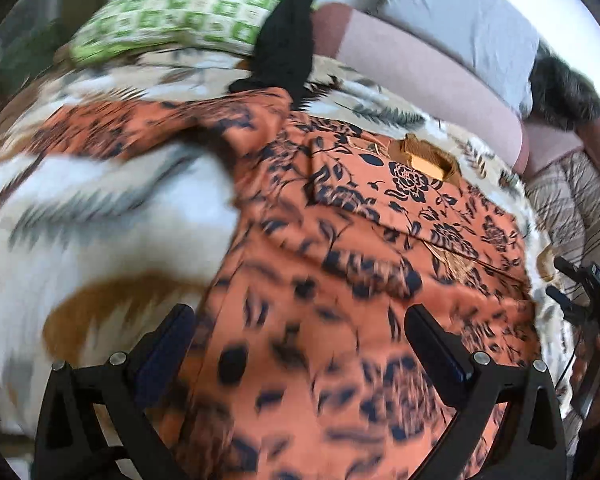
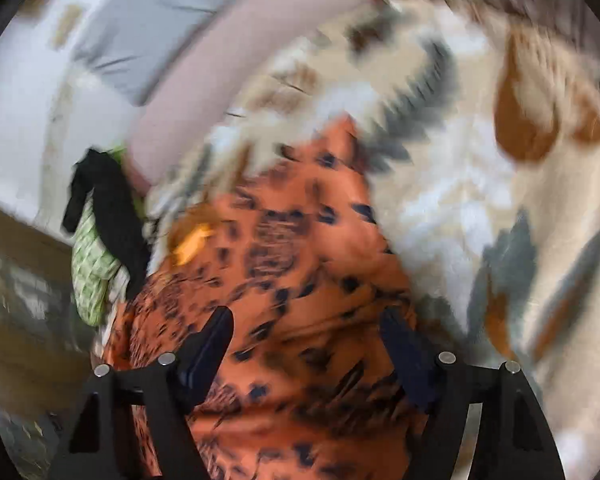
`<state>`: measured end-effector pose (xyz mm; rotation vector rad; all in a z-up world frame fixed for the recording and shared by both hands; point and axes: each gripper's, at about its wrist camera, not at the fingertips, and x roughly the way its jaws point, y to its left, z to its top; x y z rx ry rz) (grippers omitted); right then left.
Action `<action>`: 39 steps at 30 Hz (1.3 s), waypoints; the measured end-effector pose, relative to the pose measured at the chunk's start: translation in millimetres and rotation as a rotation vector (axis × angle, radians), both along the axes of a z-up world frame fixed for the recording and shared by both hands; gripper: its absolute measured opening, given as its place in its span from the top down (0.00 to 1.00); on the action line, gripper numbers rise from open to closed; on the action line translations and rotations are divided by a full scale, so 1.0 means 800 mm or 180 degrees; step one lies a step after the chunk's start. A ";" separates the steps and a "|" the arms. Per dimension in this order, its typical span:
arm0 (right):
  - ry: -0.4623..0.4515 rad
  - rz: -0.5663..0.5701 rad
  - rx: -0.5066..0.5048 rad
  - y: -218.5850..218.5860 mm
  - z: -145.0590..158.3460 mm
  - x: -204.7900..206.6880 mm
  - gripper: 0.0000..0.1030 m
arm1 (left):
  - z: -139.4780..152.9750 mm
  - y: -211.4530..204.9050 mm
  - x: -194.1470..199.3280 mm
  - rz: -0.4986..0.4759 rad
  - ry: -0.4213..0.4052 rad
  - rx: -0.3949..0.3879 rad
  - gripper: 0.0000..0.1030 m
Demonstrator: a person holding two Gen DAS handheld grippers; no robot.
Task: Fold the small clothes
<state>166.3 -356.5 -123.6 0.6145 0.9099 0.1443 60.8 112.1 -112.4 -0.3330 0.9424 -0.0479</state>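
Observation:
An orange garment with a dark floral print (image 1: 363, 248) lies spread on a leaf-patterned bedspread (image 1: 80, 216). Its brown collar with an orange label (image 1: 427, 160) points to the far side. One sleeve (image 1: 148, 124) stretches out to the left. My left gripper (image 1: 300, 324) is open just above the garment's lower part, fingers apart with cloth showing between them. In the right wrist view the same garment (image 2: 300, 264) fills the centre, blurred. My right gripper (image 2: 307, 328) is open over it. The right gripper also shows at the left wrist view's right edge (image 1: 579, 288).
A green checked pillow (image 1: 180, 12) and a black cloth (image 1: 288, 32) lie at the far end of the bed. A pink bolster (image 1: 419, 68), a grey pillow (image 1: 459, 20) and dark fur (image 1: 563, 88) lie along the right. A striped cover (image 1: 571, 208) borders the bedspread.

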 end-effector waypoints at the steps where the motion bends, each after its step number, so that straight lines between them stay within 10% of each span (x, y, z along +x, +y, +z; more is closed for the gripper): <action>1: -0.0086 0.0057 -0.0017 0.008 0.012 -0.021 0.21 | -0.002 0.003 -0.015 0.0013 0.0021 -0.0034 0.00; 6: 0.0189 0.0214 0.0077 0.027 -0.032 -0.110 0.10 | -0.059 -0.015 -0.032 -0.0245 0.0431 0.0214 0.00; 9: 0.0166 0.0234 -0.0139 0.037 -0.050 -0.133 0.10 | -0.063 -0.050 -0.039 -0.0522 0.0284 0.0978 0.00; 16: 0.0254 0.0301 -0.0251 0.046 -0.056 -0.138 0.07 | -0.063 -0.044 -0.035 -0.0550 0.0388 0.0752 0.00; 25: 0.0157 0.0400 -0.0312 0.031 -0.054 -0.145 0.06 | 0.016 0.181 0.013 0.0615 -0.0473 -0.1787 0.00; 33: 0.0132 0.0404 -0.0532 0.049 -0.057 -0.144 0.03 | -0.044 0.361 0.111 0.1707 -0.0401 -0.2046 0.00; 39: 0.0242 0.0460 -0.0761 0.061 -0.057 -0.134 0.00 | -0.069 0.381 0.117 0.1969 -0.0480 -0.2029 0.00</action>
